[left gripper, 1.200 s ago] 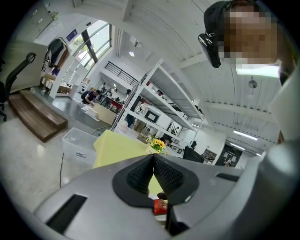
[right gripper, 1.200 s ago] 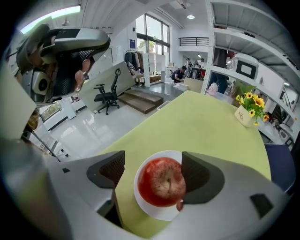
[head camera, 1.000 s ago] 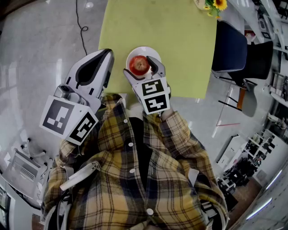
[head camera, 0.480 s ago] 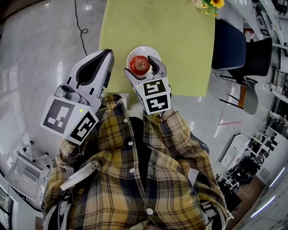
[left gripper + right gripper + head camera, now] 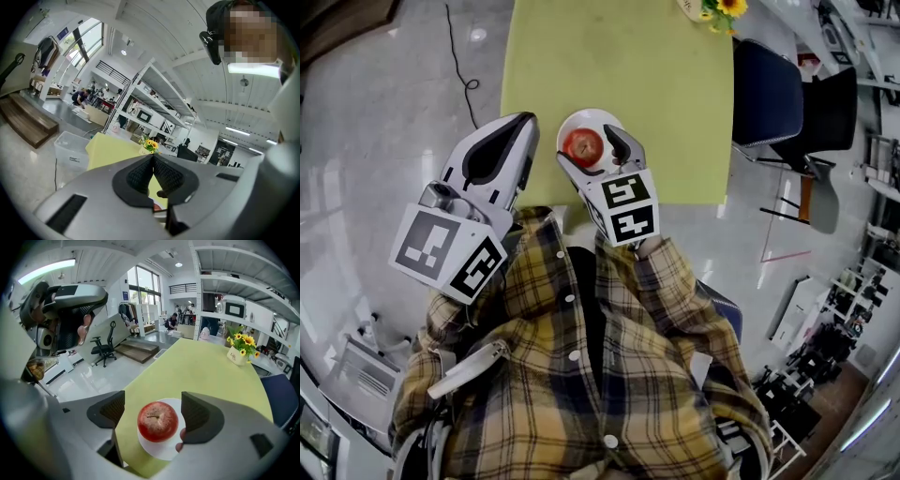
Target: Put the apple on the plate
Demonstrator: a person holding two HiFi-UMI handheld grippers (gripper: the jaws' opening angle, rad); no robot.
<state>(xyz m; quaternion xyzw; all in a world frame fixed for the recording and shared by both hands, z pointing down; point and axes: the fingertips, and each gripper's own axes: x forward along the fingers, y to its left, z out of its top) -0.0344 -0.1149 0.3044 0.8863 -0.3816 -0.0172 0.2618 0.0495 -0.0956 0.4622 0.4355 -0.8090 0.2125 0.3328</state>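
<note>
A red apple [image 5: 583,146] [image 5: 157,421] sits on a small white plate [image 5: 592,119] [image 5: 161,452] near the front edge of the yellow-green table [image 5: 619,66] [image 5: 206,366]. My right gripper [image 5: 589,144] [image 5: 152,411] is open, one jaw on each side of the apple with a gap on both sides. My left gripper [image 5: 523,122] [image 5: 153,157] is shut on nothing and hangs over the floor just left of the table's front left corner. In the left gripper view the apple is hidden by the jaws.
A small vase of sunflowers [image 5: 717,9] [image 5: 240,350] stands at the table's far right. A dark blue chair [image 5: 769,94] [image 5: 281,404] is at the right side. A black cable [image 5: 455,47] runs on the grey floor to the left.
The head view has shifted a little. The apple stays on the plate, with the right gripper still open around it. The left gripper has barely moved.
</note>
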